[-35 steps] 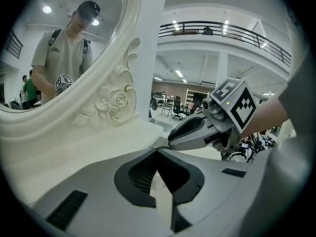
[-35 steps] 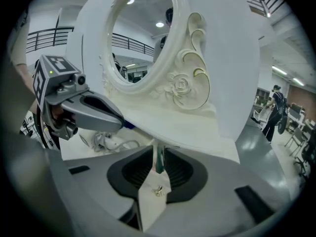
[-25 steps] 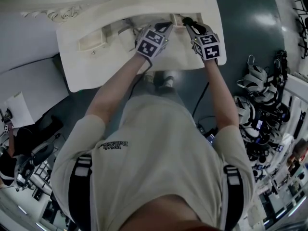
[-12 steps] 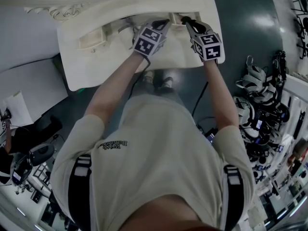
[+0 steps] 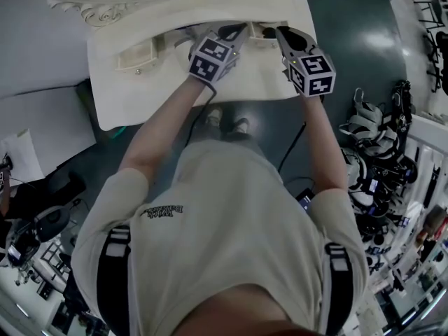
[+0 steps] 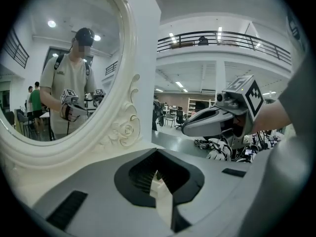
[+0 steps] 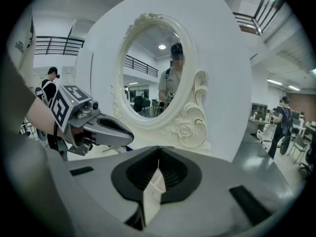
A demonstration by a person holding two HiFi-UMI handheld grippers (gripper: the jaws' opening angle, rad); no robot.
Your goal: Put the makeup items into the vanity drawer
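- Higher than a second ago, left tool (image 5: 236,29) and right tool (image 5: 278,32) are hovering over the tabletop (image 5: 147,93).
- Only head view is showing the small drawer (image 5: 138,53), at their left.
- Left tool is sitting closed, empty.
- Right tool is just finishing closing on nothing.

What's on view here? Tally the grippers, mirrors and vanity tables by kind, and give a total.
Grippers: 2 (left gripper, right gripper)
Mirror: 1
Vanity table: 1
Total: 4
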